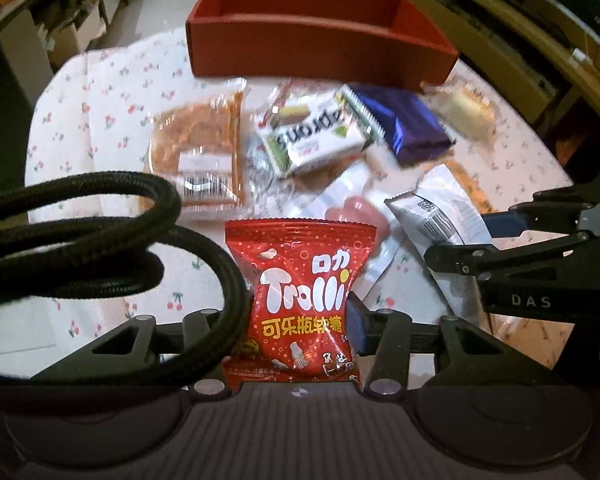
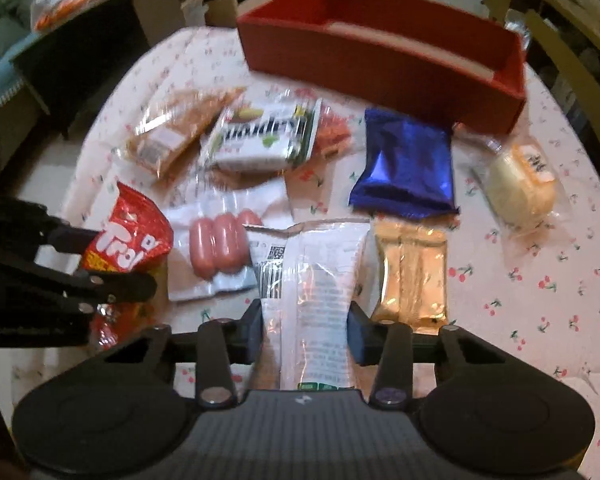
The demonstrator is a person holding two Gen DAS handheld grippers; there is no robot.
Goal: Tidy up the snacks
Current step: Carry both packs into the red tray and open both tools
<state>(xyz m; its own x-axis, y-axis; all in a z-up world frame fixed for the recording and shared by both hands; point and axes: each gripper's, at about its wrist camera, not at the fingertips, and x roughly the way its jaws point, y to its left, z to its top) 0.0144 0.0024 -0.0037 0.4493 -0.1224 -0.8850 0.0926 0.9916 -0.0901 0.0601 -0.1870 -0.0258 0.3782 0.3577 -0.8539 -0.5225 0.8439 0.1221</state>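
My left gripper (image 1: 300, 312) is shut on a red Trolli candy bag (image 1: 302, 300) and holds it above the table; the bag also shows in the right wrist view (image 2: 130, 236). My right gripper (image 2: 306, 322) is shut on a white snack packet (image 2: 320, 296), which also shows in the left wrist view (image 1: 440, 212). A red box (image 1: 320, 40) stands open at the far side of the table; it also shows in the right wrist view (image 2: 380, 52). Both held packs are short of it.
On the cherry-print cloth (image 2: 540, 280) lie a sausage pack (image 2: 220, 248), a blue packet (image 2: 408, 164), a gold packet (image 2: 414, 276), a white-green wafer pack (image 2: 260, 140), an orange-brown packet (image 2: 176, 128) and a yellow cake (image 2: 520, 184). A black cable (image 1: 100, 240) loops at left.
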